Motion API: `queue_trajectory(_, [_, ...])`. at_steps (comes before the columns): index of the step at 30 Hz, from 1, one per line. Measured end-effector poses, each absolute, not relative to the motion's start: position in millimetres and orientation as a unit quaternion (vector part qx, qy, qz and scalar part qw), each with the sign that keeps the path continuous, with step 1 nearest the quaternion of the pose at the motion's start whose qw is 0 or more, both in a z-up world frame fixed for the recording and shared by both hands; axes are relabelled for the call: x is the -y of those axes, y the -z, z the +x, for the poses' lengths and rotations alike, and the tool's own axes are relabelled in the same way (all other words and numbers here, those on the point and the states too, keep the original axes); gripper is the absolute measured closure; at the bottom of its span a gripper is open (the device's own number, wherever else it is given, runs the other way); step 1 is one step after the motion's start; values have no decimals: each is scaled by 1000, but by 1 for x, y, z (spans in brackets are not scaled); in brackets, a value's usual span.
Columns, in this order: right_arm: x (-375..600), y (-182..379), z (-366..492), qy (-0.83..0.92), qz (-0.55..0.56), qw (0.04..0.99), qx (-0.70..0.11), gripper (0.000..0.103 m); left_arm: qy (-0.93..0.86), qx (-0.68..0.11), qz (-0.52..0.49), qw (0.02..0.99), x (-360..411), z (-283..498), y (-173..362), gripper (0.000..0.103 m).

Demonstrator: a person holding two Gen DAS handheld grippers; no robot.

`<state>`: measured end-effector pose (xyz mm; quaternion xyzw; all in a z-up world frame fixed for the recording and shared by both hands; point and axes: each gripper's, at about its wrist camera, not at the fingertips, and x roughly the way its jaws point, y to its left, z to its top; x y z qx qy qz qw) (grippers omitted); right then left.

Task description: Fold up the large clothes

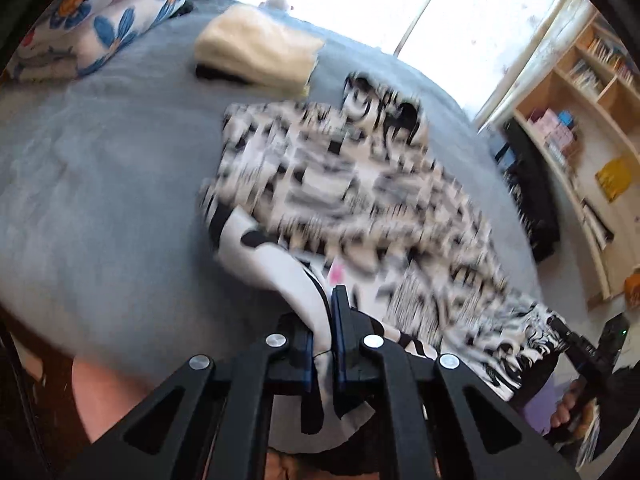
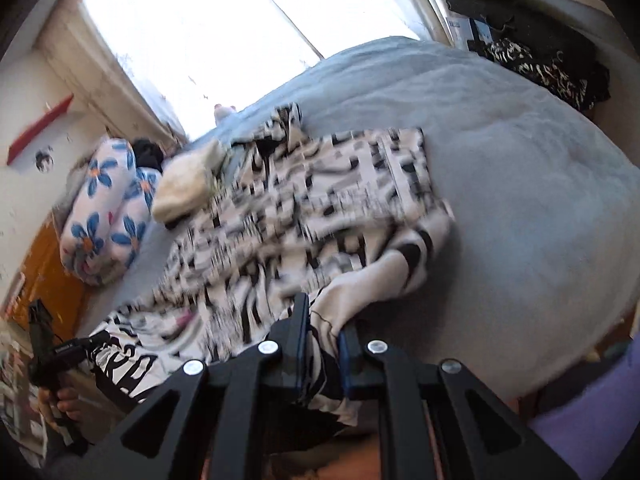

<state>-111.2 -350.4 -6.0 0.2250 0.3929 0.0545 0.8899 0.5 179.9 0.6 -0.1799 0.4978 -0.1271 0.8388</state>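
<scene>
Black jaws of the left gripper (image 1: 326, 344) pinch a white hem of the black-and-white patterned garment (image 1: 340, 184). Likewise the right gripper (image 2: 324, 348) pinches its near edge. Beyond, the garment lies spread on the grey bed (image 1: 100, 184), near a cream towel (image 1: 256, 50).

Bright window (image 1: 360, 4), wooden bookshelf (image 1: 580, 92), grey bed (image 1: 100, 184)
</scene>
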Motion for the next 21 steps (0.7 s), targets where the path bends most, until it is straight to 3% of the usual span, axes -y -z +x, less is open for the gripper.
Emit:
queue_trajectory(7, [367,-14,5,-47,253,890,-375,91,98,-466,-188,859,-171,127,-3,97])
queue_trajectory(14, [365,14,133,-8,255,879,-403,89,58,-479,-199,853,-156,253,45,94])
queue_trajectory(15, [366,23,150,-1,259,874,-412,84,50,-485,-199,850,-153,271,55,91])
queue_trajectory(17, [370,44,183,10,276,859,-431,79,43,-499,-204,841,-153,291,73,81])
queue_trajectory(19, [375,61,203,10,299,844,-445,67,26,-504,-212,837,-157,310,87,45])
queue_trajectory(21, [381,73,215,1,322,837,-442,59,16,-493,-231,839,-167,323,93,28])
